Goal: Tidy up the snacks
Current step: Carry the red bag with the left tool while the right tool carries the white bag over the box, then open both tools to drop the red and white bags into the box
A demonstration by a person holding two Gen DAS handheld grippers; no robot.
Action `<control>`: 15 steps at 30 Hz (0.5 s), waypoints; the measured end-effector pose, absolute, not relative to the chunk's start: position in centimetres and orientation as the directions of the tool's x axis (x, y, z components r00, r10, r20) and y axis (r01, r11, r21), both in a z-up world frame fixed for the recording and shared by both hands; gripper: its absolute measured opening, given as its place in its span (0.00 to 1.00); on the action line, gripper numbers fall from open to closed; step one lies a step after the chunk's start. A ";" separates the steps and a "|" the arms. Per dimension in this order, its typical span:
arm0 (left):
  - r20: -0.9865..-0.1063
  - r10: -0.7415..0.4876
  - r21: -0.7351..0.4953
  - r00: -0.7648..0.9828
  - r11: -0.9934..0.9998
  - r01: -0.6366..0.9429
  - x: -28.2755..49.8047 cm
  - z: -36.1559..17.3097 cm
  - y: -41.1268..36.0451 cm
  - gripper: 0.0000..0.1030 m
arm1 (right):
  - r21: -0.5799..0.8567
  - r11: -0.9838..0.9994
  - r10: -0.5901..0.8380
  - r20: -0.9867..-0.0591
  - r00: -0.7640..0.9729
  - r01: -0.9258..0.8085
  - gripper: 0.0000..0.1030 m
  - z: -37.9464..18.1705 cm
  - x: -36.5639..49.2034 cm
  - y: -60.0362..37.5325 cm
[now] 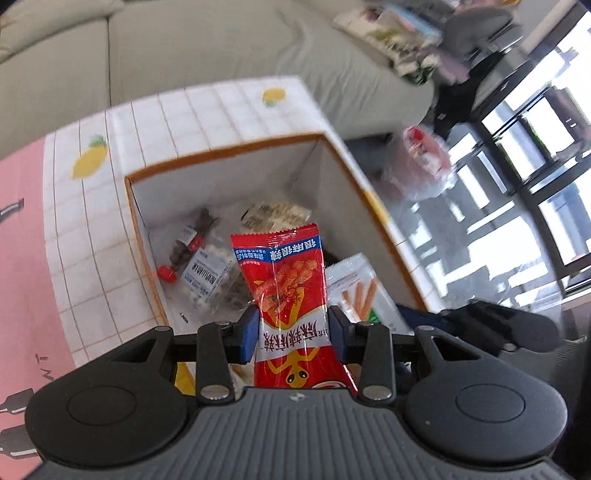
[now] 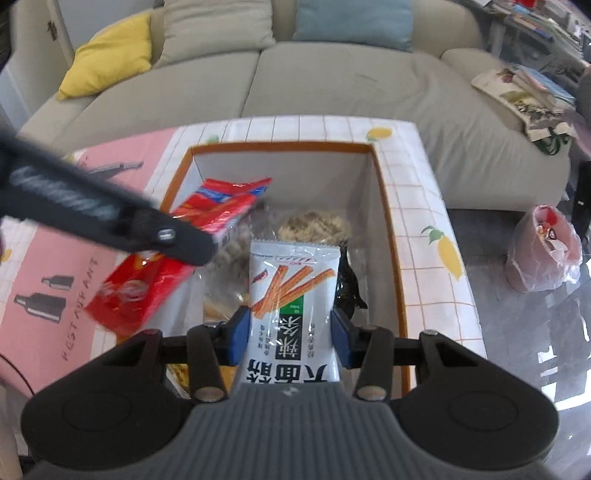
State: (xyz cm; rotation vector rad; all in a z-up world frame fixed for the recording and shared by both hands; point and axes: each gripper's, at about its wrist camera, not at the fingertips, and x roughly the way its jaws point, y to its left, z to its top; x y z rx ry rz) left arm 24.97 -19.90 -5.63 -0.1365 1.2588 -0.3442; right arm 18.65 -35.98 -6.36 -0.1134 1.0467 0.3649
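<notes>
I hold my left tongs (image 1: 293, 328) pinched on the red packet (image 1: 286, 280) and my right tongs (image 2: 290, 338) clamped on the white packet (image 2: 293, 280) over the open box (image 2: 391, 236), ready to drop both in.

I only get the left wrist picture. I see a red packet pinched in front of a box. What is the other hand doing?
Observer: The right gripper is shut on a white snack packet with orange sticks printed on it, held over the box.
Operator: Is my red packet over the box too?
Observer: From the right camera, the red packet hangs across the box's left rim, partly over the pink mat.
Operator: What's behind the table?
Observer: A sofa with a yellow cushion and a blue cushion.
</notes>
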 end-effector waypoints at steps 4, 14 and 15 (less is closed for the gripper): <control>-0.938 -0.275 -0.243 0.211 0.956 0.165 26.5 -7.8 -20.1 0.43 | 0.041 0.922 0.218 -0.877 0.428 -0.386 0.44 -7.6 20.2 -35.4; -0.962 -0.206 -0.170 0.177 0.965 0.200 28.6 -10.5 -20.8 0.43 | -0.018 0.872 0.212 -0.887 0.410 -0.489 0.44 -10.0 23.0 -33.4; -0.964 -0.198 -0.162 0.177 0.966 0.200 28.7 -10.7 -20.8 0.43 | -0.025 0.865 0.212 -0.886 0.411 -0.500 0.44 -10.1 23.2 -33.3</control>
